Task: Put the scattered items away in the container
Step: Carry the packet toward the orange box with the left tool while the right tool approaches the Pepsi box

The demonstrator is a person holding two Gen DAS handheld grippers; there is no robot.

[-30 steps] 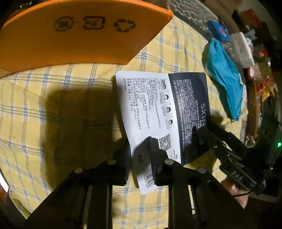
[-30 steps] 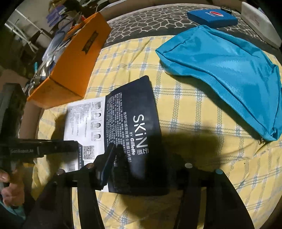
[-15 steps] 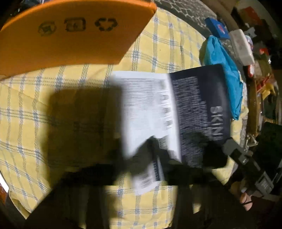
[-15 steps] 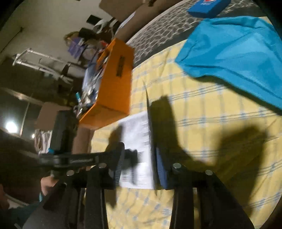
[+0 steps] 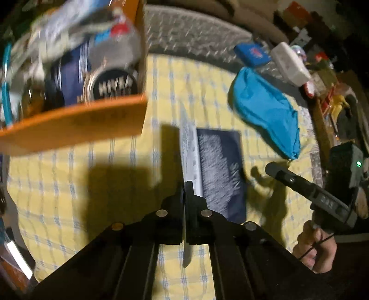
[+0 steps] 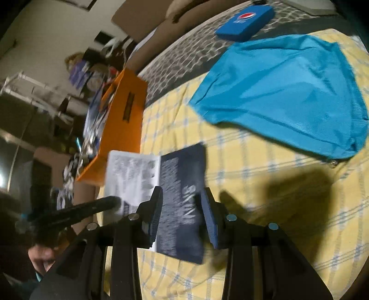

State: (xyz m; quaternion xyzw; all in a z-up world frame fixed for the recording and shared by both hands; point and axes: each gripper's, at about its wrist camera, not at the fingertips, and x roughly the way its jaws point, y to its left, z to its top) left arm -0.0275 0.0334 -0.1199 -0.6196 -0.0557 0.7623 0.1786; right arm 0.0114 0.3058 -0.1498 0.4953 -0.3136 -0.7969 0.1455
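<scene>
A flat white and navy "SKIN" packet (image 5: 219, 173) hangs above the yellow checked cloth (image 5: 69, 184). My left gripper (image 5: 185, 184) is shut on its white end, so the left wrist view sees the packet nearly edge-on. From the right wrist the packet (image 6: 182, 166) faces the camera, with the left gripper (image 6: 115, 199) pinching its left edge. My right gripper (image 6: 182, 192) stands open in front of the navy half, pads not pressing it. In the left wrist view the right gripper (image 5: 272, 168) sits apart, right of the packet. The orange box (image 5: 76, 124) lies at upper left.
The orange box (image 6: 129, 120) holds several items, among them a dark round tin (image 5: 113, 85). A turquoise pouch (image 6: 288, 92) lies on the cloth at the right. Beyond it rest a blue Pepsi case (image 6: 244, 19) and a white box (image 5: 290, 63). A hand (image 5: 316, 244) grips the right tool.
My left gripper has shut on the packet's white end and raised it off the cloth, tipping it on edge. The right gripper has let the navy end go and drawn aside.
</scene>
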